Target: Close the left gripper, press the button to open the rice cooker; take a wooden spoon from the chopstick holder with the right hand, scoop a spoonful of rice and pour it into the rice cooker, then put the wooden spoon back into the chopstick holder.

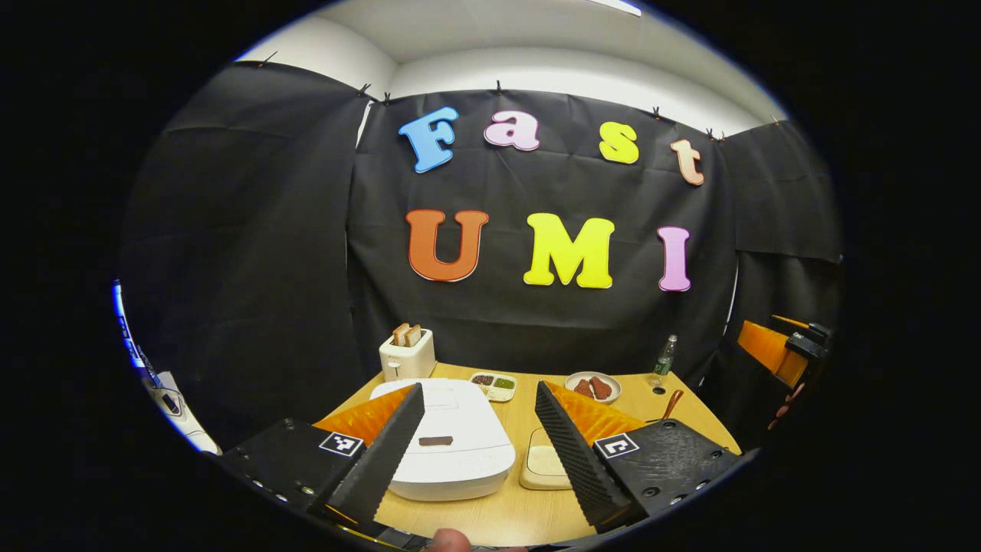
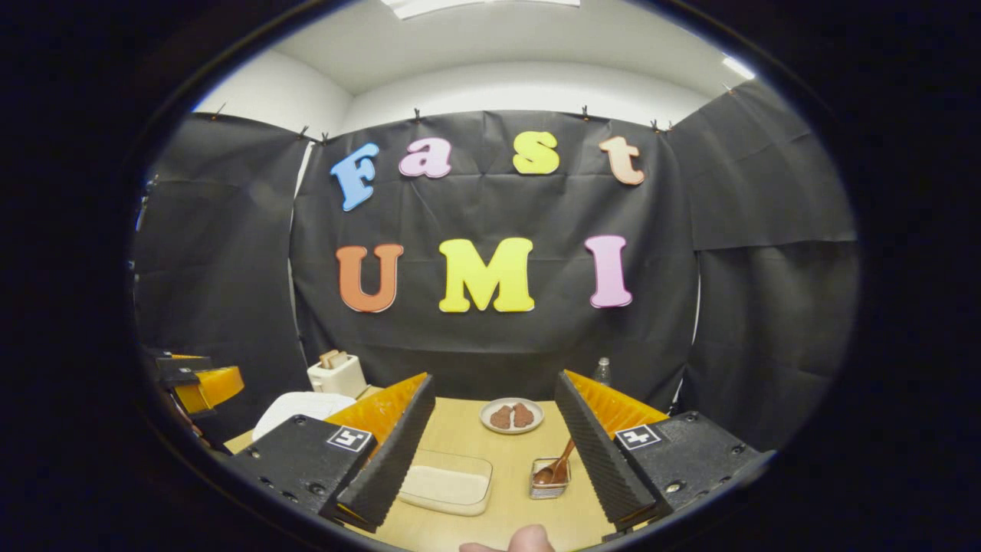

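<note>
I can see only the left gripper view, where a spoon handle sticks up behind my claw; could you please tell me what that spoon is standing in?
Observer: The brown wooden spoon leans, bowl end down, in a small square wire-mesh chopstick holder.
Operator: Thank you. Is the right claw open or shut?
Observer: The right claw is wide open and holds nothing.
Operator: And where exactly is the rice?
Observer: In the right gripper view, the clear rectangular container of white rice sits to the left of the holder and does not touch it.
</note>
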The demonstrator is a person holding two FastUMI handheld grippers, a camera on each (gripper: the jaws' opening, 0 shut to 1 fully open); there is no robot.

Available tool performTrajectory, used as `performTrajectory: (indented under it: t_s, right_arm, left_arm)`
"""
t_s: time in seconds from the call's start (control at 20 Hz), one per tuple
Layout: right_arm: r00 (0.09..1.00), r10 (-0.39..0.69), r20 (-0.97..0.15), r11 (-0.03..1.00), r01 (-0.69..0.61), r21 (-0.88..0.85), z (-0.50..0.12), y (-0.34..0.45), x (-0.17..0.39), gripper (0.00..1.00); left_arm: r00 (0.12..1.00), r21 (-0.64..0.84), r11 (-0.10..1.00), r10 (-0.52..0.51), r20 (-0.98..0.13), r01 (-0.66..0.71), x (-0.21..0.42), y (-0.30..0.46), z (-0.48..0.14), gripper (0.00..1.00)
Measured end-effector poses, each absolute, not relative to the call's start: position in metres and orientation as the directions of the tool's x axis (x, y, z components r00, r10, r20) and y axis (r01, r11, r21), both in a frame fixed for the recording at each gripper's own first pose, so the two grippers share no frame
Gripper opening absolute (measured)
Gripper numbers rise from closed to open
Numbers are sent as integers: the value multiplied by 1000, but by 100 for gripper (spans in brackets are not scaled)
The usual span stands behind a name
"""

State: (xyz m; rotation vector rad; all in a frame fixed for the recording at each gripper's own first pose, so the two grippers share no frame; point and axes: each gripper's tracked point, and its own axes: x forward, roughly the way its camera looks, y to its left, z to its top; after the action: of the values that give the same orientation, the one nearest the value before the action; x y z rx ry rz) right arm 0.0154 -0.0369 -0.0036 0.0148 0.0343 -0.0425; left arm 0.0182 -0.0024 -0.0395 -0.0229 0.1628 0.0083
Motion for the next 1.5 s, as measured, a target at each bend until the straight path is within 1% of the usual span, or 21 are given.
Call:
performTrajectory:
  t_s: [0.05,0.1,0.15,0.25,0.3,0.35,0.4,0.45,0.5,0.6,0.65,0.8,0.85,0.9,1.0,1.15,1.2,1.45,1.5]
  right_arm:
    - [998,-40,-43,999,41,16,-8,-38,18,99]
    - [998,-39,-54,999,40,17,-12,-40,22,99]
    - [997,-38,-61,999,39,19,-15,-42,25,100]
    - [997,-38,-72,999,39,20,-17,-47,34,100]
    - [997,-39,-74,999,41,22,-18,-50,38,97]
    - [996,-39,-76,999,41,25,-19,-52,41,97]
    - [996,-37,-82,999,40,28,-23,-55,46,97]
    - [995,-36,-90,999,39,29,-26,-57,51,97]
    - [995,-35,-95,999,38,32,-28,-58,55,97]
    - [994,-31,-103,999,35,40,-31,-61,64,98]
    - [994,-31,-109,998,36,43,-35,-63,68,98]
    - [991,-38,-128,997,46,58,-45,-72,80,98]
    - [989,-45,-139,997,54,62,-51,-75,83,98]
    - [987,-51,-152,996,61,64,-57,-79,87,100]
    - [983,-65,-170,995,77,66,-64,-87,90,99]
    - [977,-79,-199,994,93,61,-74,-95,97,98]
    - [976,-81,-203,994,95,60,-76,-96,99,100]
    - [972,-77,-220,994,91,55,-81,-94,106,100]
    - [973,-75,-221,995,89,55,-81,-94,107,100]
  left_arm:
    - [984,-13,1000,4,-180,-6,24,-1,-47,92]
    - [981,-2,1000,11,-196,-11,26,-1,-53,92]
    - [976,2,1000,5,-219,-5,28,1,-59,75]
    - [963,1,1000,-6,-271,6,34,0,-75,52]
    - [956,-10,1000,-9,-294,6,36,-1,-85,52]
    - [952,-14,1000,19,-306,-25,39,6,-87,40]
    - [946,-26,999,25,-324,-35,43,9,-92,20]
    - [936,-43,999,7,-351,-24,46,8,-101,0]
    - [926,-58,998,-7,-376,-16,50,7,-110,3]
    - [908,-103,994,-14,-419,-32,56,15,-124,4]
    - [899,-120,992,-15,-438,-42,63,19,-129,0]
    - [869,-137,986,10,-495,-89,84,43,-153,0]
    - [854,-148,983,18,-520,-111,90,50,-163,0]
    - [834,-157,979,21,-552,-129,95,56,-174,0]
    - [802,-174,973,19,-597,-153,104,63,-189,0]
    - [778,-204,964,4,-628,-170,118,66,-205,0]
    - [776,-210,963,-2,-631,-169,119,66,-207,0]
    - [742,-236,955,-27,-670,-178,120,60,-221,0]
    - [750,-237,956,-27,-661,-174,122,61,-220,0]
